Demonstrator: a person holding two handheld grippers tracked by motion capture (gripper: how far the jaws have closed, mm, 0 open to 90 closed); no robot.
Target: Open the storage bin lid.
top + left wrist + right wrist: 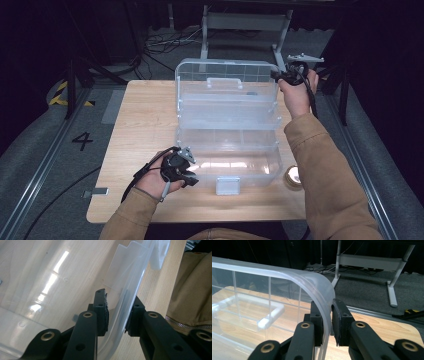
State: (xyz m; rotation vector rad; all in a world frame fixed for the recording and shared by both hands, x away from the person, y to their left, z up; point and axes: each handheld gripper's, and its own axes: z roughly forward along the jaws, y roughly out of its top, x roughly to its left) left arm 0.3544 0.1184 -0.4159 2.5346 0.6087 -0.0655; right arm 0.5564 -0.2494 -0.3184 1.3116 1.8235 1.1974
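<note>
The clear plastic toolbox (227, 135) stood open in the middle of a light wooden table (145, 120), its lid (226, 75) raised upright at the far side and its tiered trays stepped out toward the person. In the high view, the left gripper (186, 172) sat at the near left corner of the box's bottom tub, held in a hand in a tan sleeve (327, 165). The right gripper (287, 75) reached to the far right corner of the upright lid. A pale latch (227, 186) hung at the front of the tub, and a small round brass-coloured object (293, 177) lay on the table just beside the tub's near right corner.

In the left gripper view, the left gripper (117, 312) straddled the tub's curved clear wall (130, 287), one black pad inside the box and one outside. The outer pad lay against the wall; a slim gap showed between the inner pad and the plastic, so whether the grip was firm could not be told.

In the right gripper view, the right gripper (327, 315) was clamped on the rounded corner of the lid (317, 287), both pads pressed against the plastic. The lid's white carry handle (270, 315) showed through its gridded panel, and a grey metal stand (372, 262) stood on the carpet beyond the table.
</note>
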